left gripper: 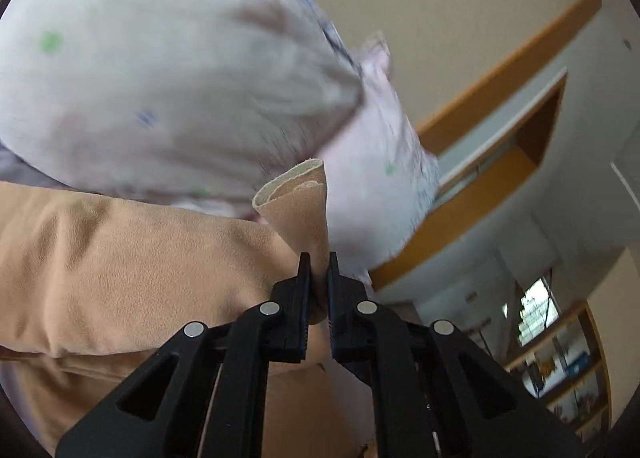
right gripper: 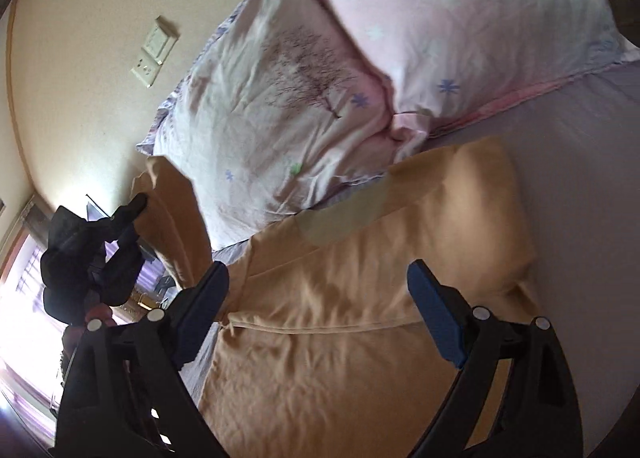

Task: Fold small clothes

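While the bed (right gripper: 580, 186) with its lilac sheet fills most of the right wrist view, I note two patterned pillows (right gripper: 280, 98) stacked at its head against the wall. Below them lies the tan garment (right gripper: 340, 318), most of it flat on the sheet, a seam running across it, one end raised toward the left.

Left tool (left gripper: 319, 278): clamped on a corner of the tan garment, the cloth curling up past the fingers (left gripper: 304, 298). In the right wrist view that tool shows as a dark shape holding the lifted corner clear of the bed.

Right tool (right gripper: 318, 306): fingers wide apart, hanging over the middle of the garment, holding nothing; I cannot tell whether it touches the cloth.

Handling, my judgement: light, soft, brushed fabric, limp, drapes and wrinkles freely, little slip in a rubbered grip, no fragility. A single-corner hold lets the rest sag and twist. I'd take the matching corner or the hem edge with the right tool, pinching through both layers near the seam, so the fold line stays straight.
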